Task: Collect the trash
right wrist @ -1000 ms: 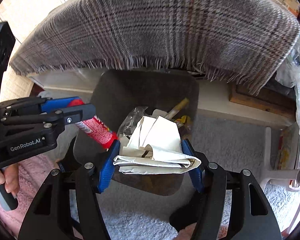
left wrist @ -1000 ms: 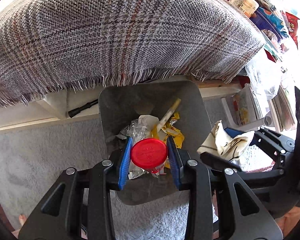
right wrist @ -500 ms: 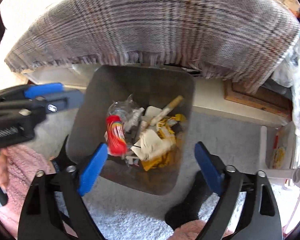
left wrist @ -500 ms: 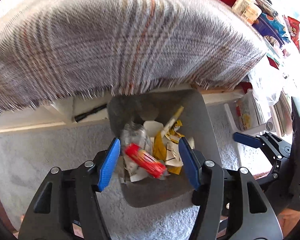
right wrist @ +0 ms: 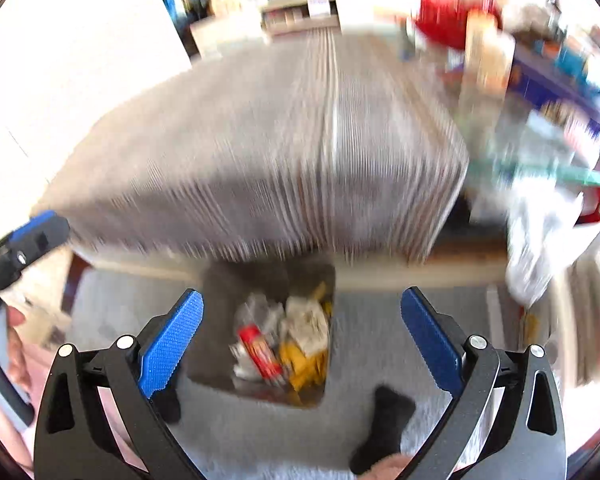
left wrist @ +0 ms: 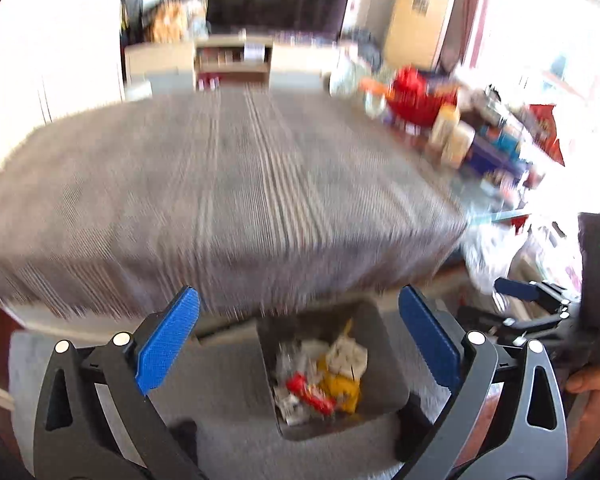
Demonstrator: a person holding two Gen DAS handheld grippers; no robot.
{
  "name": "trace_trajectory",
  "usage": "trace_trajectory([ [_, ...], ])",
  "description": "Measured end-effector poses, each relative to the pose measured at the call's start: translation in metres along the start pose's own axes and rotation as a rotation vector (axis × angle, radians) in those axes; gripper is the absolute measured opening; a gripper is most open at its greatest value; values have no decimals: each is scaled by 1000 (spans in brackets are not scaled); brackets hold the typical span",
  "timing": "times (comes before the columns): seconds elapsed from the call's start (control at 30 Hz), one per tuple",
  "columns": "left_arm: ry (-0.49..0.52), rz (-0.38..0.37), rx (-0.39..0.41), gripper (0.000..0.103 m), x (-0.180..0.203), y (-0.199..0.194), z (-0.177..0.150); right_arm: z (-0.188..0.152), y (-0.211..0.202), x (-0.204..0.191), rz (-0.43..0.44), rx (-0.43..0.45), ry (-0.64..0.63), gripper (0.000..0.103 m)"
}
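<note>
A grey trash bin (left wrist: 384, 380) stands on the carpet below the table's edge. In it lie a red snack tube (left wrist: 310, 394), crumpled white paper (left wrist: 350, 356) and yellow wrappers (left wrist: 340, 388). My left gripper (left wrist: 298, 292) hangs well above the bin, its jaws opening wide with nothing between them. The right wrist view shows the same bin (right wrist: 236, 280), tube (right wrist: 260, 354) and paper (right wrist: 306, 322). My right gripper (right wrist: 302, 293) is also high above it, its jaws opening and holding nothing. Both views are blurred by motion.
A table under a plaid cloth (left wrist: 240, 200) overhangs the bin's far side. Boxes, jars and a red basket (left wrist: 416, 96) crowd its right end. A plastic bag (right wrist: 540, 240) hangs at the right. A foot in a black sock (right wrist: 384, 420) stands near the bin.
Both grippers opened: the left let go of the red tube and the right let go of the crumpled paper, and both fell into the bin. Both grippers then rose and tilted up.
</note>
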State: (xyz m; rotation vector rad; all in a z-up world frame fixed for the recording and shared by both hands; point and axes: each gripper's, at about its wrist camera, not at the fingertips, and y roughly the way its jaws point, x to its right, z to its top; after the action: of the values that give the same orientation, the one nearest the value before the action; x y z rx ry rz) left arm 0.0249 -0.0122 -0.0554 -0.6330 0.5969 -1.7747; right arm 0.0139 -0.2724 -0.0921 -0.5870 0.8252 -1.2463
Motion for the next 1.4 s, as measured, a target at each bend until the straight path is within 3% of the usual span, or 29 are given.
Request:
trace_trajectory([
  [0.3, 56, 77, 249, 95, 1, -55, 49, 53, -76, -22, -69, 320, 0, 100],
  [0.47, 19, 127, 311, 95, -12, -58, 75, 79, -87, -27, -75, 432, 5, 100],
  [0.73, 1, 153, 370, 95, -24, -49, 86, 105, -77, -39, -92, 500, -56, 100],
  [0.87, 28, 179, 369, 95, -22, -43, 76, 96, -70, -40, -107, 498, -45, 100],
  [1.13, 78, 202, 405, 95, -8, -44, 57, 77, -72, -40, -215, 552, -80, 100],
  [1.4, 99, 171, 363, 95, 2, -28, 45, 66, -65, -31, -269, 518, -64, 100],
])
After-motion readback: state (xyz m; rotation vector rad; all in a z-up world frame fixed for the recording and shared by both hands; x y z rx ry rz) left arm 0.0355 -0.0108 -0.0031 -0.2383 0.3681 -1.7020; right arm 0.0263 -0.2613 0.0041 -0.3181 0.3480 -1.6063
